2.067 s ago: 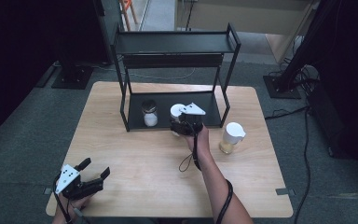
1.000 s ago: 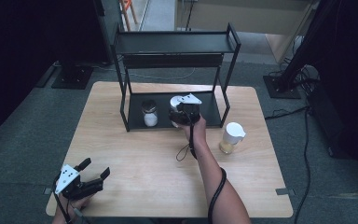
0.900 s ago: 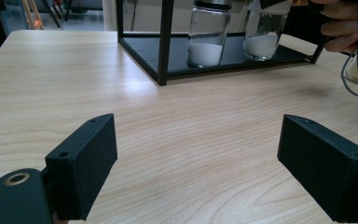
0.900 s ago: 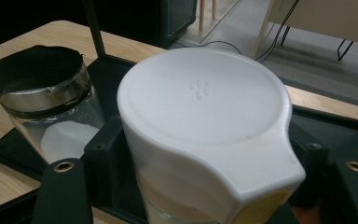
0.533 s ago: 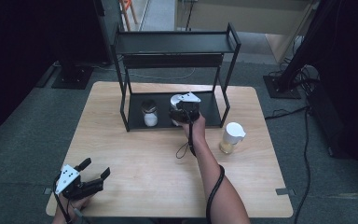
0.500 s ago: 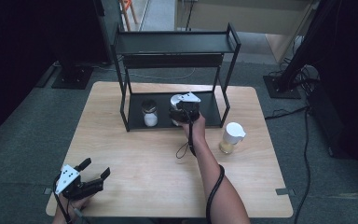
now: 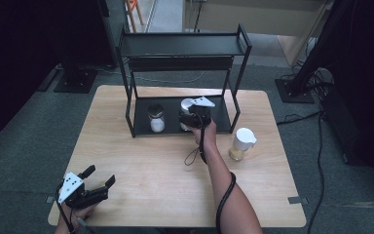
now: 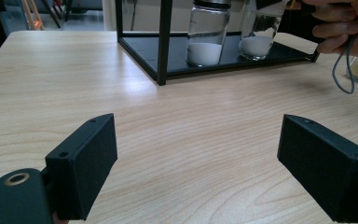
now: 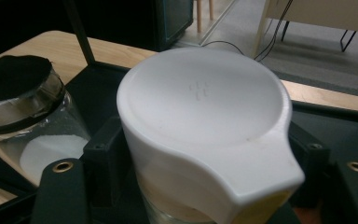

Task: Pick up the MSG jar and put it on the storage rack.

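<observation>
The right gripper (image 7: 189,117) stands at the rack's (image 7: 126,78) lower shelf, its jaws just easing apart around the white-lidded jar (image 9: 205,126) set beside the black-lidded jar (image 7: 156,118). At seven o'clock the left gripper (image 7: 100,176) waits wide and empty.

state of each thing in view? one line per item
left gripper: open, nothing between the jaws
right gripper: jaws just been opening, white-lid jar between them, contact hidden
white-lid jar: upright in the rack, lid on
black-lid jar: upright, lid on, part full of white powder
jar on table: upright, white lid on, yellowish contents
</observation>
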Tool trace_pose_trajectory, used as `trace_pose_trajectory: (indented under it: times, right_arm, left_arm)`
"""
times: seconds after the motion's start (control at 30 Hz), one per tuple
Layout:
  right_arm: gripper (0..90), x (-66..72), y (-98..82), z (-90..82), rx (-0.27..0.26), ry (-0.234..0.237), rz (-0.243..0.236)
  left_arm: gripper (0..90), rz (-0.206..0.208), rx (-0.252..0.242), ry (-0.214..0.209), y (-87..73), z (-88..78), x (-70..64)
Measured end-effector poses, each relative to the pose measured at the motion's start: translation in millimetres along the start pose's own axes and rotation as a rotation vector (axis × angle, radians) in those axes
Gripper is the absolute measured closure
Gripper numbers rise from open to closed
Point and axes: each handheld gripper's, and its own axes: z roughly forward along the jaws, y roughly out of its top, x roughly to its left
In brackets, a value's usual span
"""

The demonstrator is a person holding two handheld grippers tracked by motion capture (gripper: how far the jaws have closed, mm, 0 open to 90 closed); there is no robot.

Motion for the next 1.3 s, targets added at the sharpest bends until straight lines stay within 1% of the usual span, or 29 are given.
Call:
trace_pose_trajectory:
  times: [0.07,0.1,0.13,0.17,0.2,0.23,0.27,0.3,0.33,0.63,0.67,0.77,0.8,1.0,1.17,1.3]
  right_arm:
    - [20.2,-0.9,1.5,-1.6,-0.004,0.013,0.014]
    - [16.7,-0.7,1.9,-1.8,-0.001,0.017,0.011]
    - [13.2,0.0,1.8,-2.1,0.0,0.015,-0.002]
    - [13.2,0.0,1.8,-2.1,0.0,0.015,-0.002]
    - [8.6,0.8,0.3,-3.1,0.006,0.021,-0.013]
    - [8.6,0.8,0.3,-3.1,0.006,0.021,-0.013]
    - [5.1,1.3,-1.9,-4.2,0.009,0.025,-0.019]
    - [5.1,1.3,-1.9,-4.2,0.009,0.025,-0.019]
    - [3.5,1.5,-5.1,-5.8,0.011,0.035,-0.021]
    - [3.4,1.9,-12.8,-16.6,-0.001,0.048,-0.036]
    - [3.4,1.1,-14.5,-20.7,-0.012,0.061,-0.03]
    - [3.4,0.4,-16.5,-25.2,-0.021,0.069,-0.03]
    - [3.5,-0.3,-18.6,-29.0,-0.026,0.072,-0.032]
    - [3.7,-1.5,-26.6,-37.8,-0.036,0.089,-0.047]
    - [3.9,-1.5,-32.4,-44.0,-0.034,0.094,-0.051]
    - [4.1,-1.7,-40.6,-53.6,-0.04,0.105,-0.06]
  left_arm:
    - [12.2,-0.001,-0.001,0.004,0.0,0.0,0.0]
    - [12.2,0.0,-0.001,0.004,0.0,-0.1,0.0]
    - [12.2,0.0,-0.001,0.005,0.0,-0.1,0.0]
    - [12.2,0.0,-0.001,0.005,0.0,-0.1,0.0]
    - [12.2,0.0,-0.001,0.004,0.0,-0.1,-0.1]
    - [12.2,0.0,-0.001,0.004,0.0,-0.1,-0.1]
    - [12.2,0.0,-0.001,0.004,0.0,-0.1,0.0]
    - [12.2,0.0,-0.001,0.004,0.0,-0.1,0.0]
    - [12.2,0.0,-0.001,0.004,0.0,-0.1,0.0]
    - [12.2,-0.001,-0.001,0.004,0.0,0.1,0.1]
    - [12.2,-0.001,0.0,0.005,0.0,0.2,0.1]
    - [12.2,-0.002,-0.001,0.005,0.0,0.3,0.1]
    - [12.2,-0.003,-0.001,0.006,0.0,0.3,0.1]
    - [12.2,-0.003,-0.001,0.01,0.0,0.2,0.0]
    - [12.2,-0.003,0.0,0.01,0.0,0.3,0.1]
    - [12.2,-0.001,0.002,0.009,0.0,0.5,-0.2]
